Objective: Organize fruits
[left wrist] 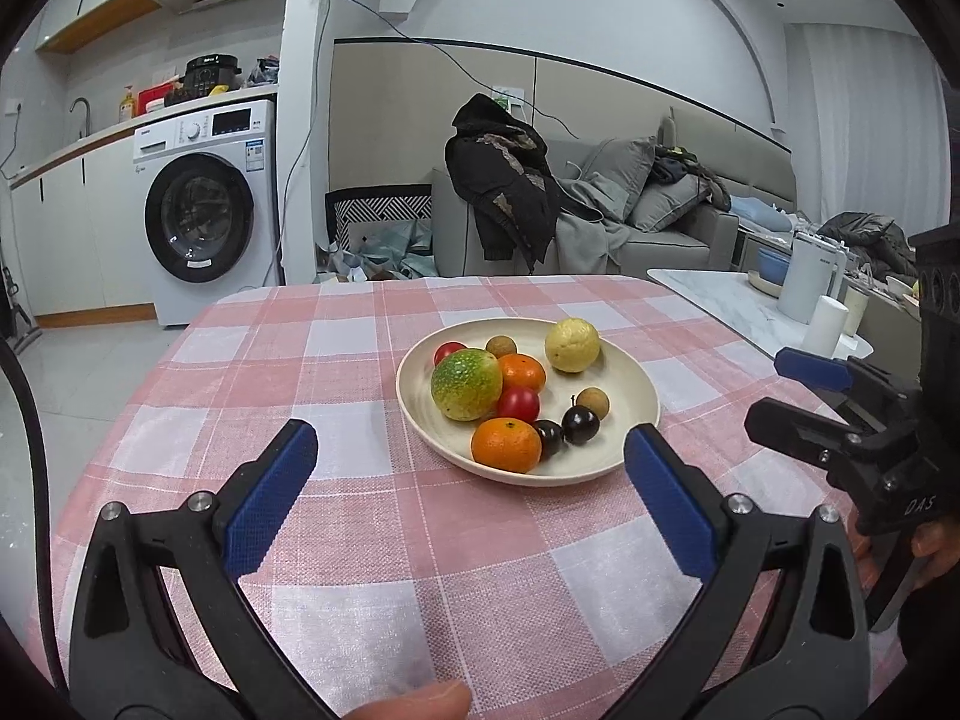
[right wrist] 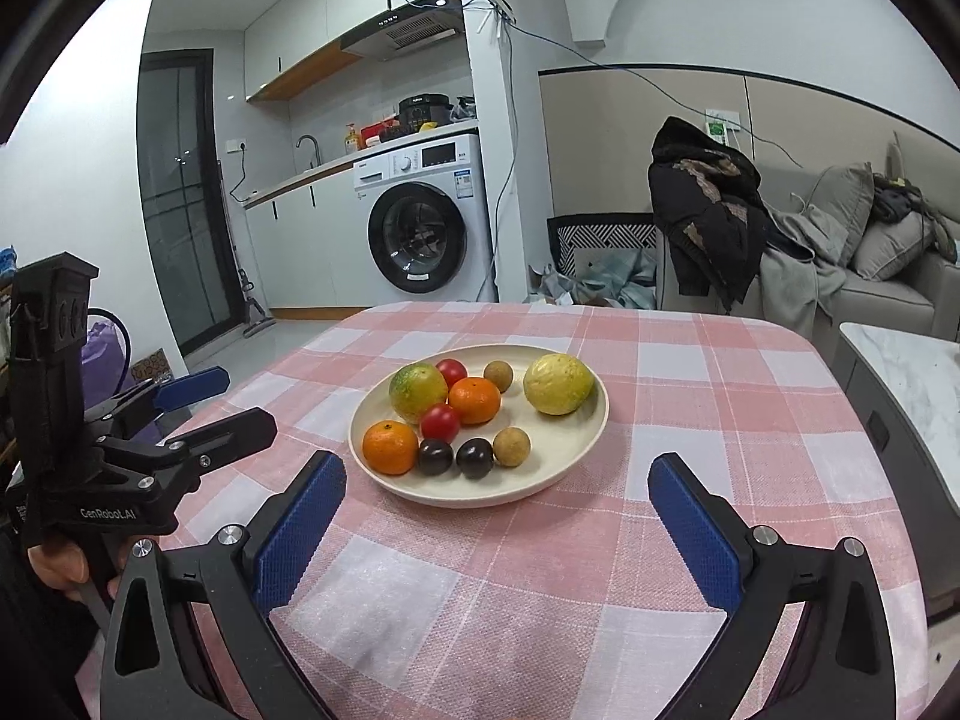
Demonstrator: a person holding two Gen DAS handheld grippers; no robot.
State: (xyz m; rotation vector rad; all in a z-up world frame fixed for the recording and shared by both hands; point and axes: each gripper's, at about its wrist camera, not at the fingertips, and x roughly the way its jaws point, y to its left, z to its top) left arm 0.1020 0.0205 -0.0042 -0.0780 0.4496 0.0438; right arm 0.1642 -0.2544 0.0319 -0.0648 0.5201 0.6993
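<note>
Over the checked counter, at my left, I hold my left hand-held gripper spread wide and empty, just short of the plate. All the fruits sit gathered on that plate, none loose on the cloth. My right hand-held gripper likewise gapes empty, ready to close on either side.

Nine mixed fruits lie clustered in a cream plate on the tablecloth.

A washing machine, black jacket and grey sofa stand behind.
</note>
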